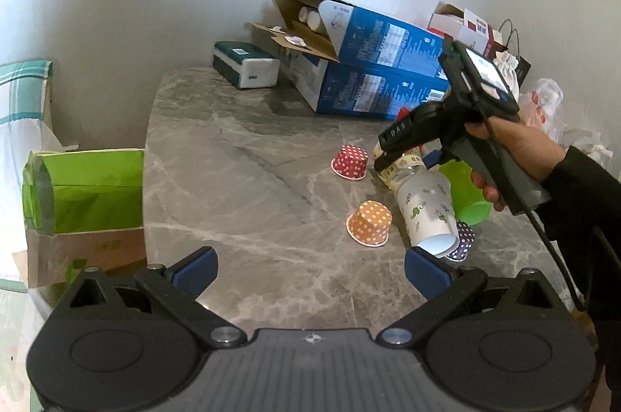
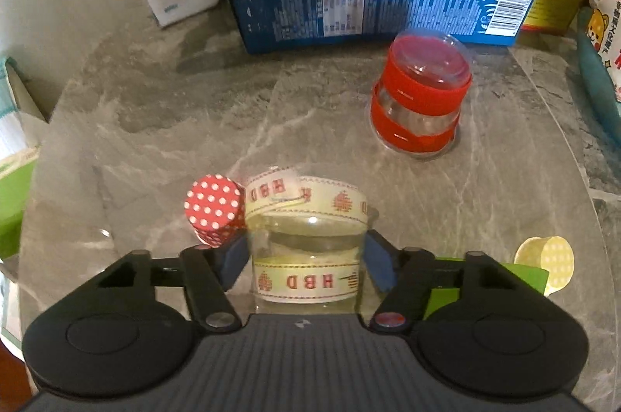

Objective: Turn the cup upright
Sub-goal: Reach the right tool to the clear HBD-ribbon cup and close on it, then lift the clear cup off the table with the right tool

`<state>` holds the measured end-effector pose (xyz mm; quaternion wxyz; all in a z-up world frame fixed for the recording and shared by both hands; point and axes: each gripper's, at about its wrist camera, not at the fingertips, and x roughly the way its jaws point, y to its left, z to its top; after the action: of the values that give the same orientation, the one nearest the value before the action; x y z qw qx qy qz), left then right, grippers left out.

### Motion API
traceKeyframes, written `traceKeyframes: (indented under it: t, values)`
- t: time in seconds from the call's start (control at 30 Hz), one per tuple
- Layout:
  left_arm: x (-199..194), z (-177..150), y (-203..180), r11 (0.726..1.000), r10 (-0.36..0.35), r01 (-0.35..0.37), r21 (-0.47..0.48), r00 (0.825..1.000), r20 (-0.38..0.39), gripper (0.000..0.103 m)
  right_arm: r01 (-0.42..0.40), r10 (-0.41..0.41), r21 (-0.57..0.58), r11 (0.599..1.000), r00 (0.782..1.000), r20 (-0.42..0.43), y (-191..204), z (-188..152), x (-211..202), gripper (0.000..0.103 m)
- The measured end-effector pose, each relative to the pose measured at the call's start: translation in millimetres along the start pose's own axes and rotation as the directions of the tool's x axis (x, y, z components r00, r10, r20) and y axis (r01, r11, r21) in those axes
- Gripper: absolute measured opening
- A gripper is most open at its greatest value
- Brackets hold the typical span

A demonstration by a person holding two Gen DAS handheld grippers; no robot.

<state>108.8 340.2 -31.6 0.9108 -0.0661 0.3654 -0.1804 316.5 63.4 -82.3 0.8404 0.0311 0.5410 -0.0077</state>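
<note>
My right gripper (image 2: 306, 257) is shut on a clear plastic cup with cream "HBD" ribbon bands (image 2: 306, 257), its blue pads pressed on both sides. The left wrist view shows the same gripper (image 1: 403, 156) holding that cup (image 1: 396, 171) just above the marble table (image 1: 240, 171), beside a white patterned paper cup (image 1: 429, 214) lying tilted. My left gripper (image 1: 310, 274) is open and empty, low over the table's near side. A red polka-dot cup (image 2: 211, 212) stands upside down just left of the held cup.
An orange dotted cup (image 1: 368, 222), a purple dotted cup (image 1: 464, 241) and a green cup (image 1: 467, 196) sit nearby. Stacked red-banded clear cups (image 2: 421, 101) and a yellow dotted cup (image 2: 547, 262) show in the right view. Blue boxes (image 1: 372, 70) and a tissue pack (image 1: 244, 64) line the back wall.
</note>
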Motion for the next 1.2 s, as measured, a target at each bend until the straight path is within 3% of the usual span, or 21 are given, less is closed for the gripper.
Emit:
traceKeyframes:
  t: [0.13, 0.33, 0.6, 0.73, 0.83, 1.07, 1.2]
  values:
    - [-7, -2, 5, 1.0, -0.009, 0.009, -0.022, 1.0, 0.005, 0.103, 0.028, -0.027, -0.01, 1.0, 0.999, 0.043, 2, 3, -8, 0.063]
    - [-19, -1, -3, 0.999, -0.03, 0.03, -0.011, 0.999, 0.032, 0.103, -0.027, 0.025, 0.007, 1.0, 0.988, 0.155, 5, -5, -69, 0.063]
    - [-38, -13, 6, 0.993, -0.082, 0.086, -0.078, 0.996, 0.043, 0.103, -0.127, 0.124, 0.001, 0.992, 0.973, 0.197, 8, -101, -149, 0.064]
    - [-41, -26, 10, 0.988, -0.111, 0.112, -0.105, 0.994, 0.012, 0.103, -0.153, 0.143, 0.057, 0.987, 0.979, 0.147, 11, -153, -139, 0.064]
    - [-43, -34, 8, 0.991, -0.103, 0.101, -0.092, 0.995, -0.019, 0.103, -0.175, 0.163, 0.096, 0.98, 0.979, 0.12, 15, -173, -122, 0.064]
    - [-49, -45, 9, 0.997, -0.033, 0.031, -0.07, 0.999, -0.04, 0.103, -0.167, 0.155, 0.103, 0.98, 0.981, 0.119, 38, -195, -108, 0.064]
    - [-50, -48, 17, 0.994, -0.049, 0.044, -0.1, 0.998, -0.046, 0.103, -0.162, 0.151, 0.098, 0.982, 0.983, 0.108, 42, -204, -101, 0.064]
